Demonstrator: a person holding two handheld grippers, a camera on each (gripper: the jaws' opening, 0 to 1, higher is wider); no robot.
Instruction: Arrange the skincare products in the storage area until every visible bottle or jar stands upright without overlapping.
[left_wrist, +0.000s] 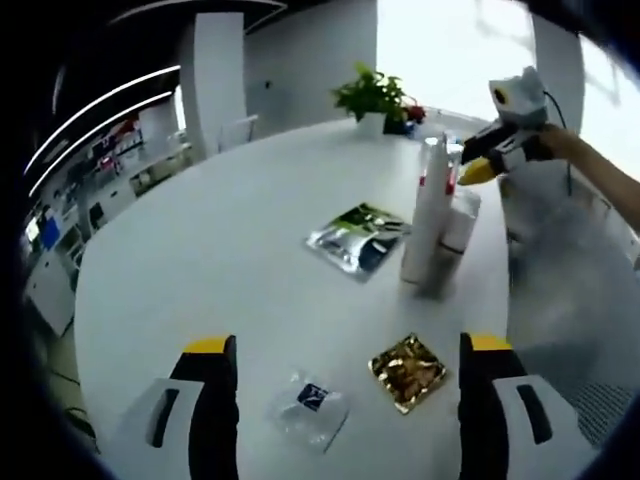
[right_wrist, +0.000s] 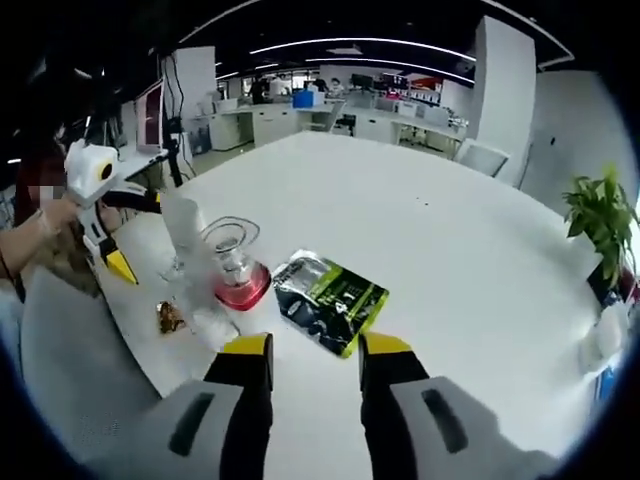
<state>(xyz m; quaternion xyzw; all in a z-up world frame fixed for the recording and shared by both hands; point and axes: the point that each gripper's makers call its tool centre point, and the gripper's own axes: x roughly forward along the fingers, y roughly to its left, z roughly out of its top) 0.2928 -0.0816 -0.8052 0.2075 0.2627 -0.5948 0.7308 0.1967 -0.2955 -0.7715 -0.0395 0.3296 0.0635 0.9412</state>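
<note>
White office table (left_wrist: 220, 230): bottles (left_wrist: 432, 215) upright; both grippers (left_wrist: 345, 375) (right_wrist: 315, 360) open, empty. Judged next: clear the sachets (left_wrist: 357, 238).

Open-plan office: desk rows (right_wrist: 300, 115) (monitors too), white meeting table (right_wrist: 420, 230).

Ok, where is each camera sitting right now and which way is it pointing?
Left gripper view: rides the left gripper, jaws open, low over the white table, facing the tall white bottle, silver-green pouch and potted plant; the right gripper enters at right.
Right gripper view: rides the right gripper, jaws apart over the pouch, facing the office; the left gripper enters at left.
Shared: table, pouch, plant.
</note>
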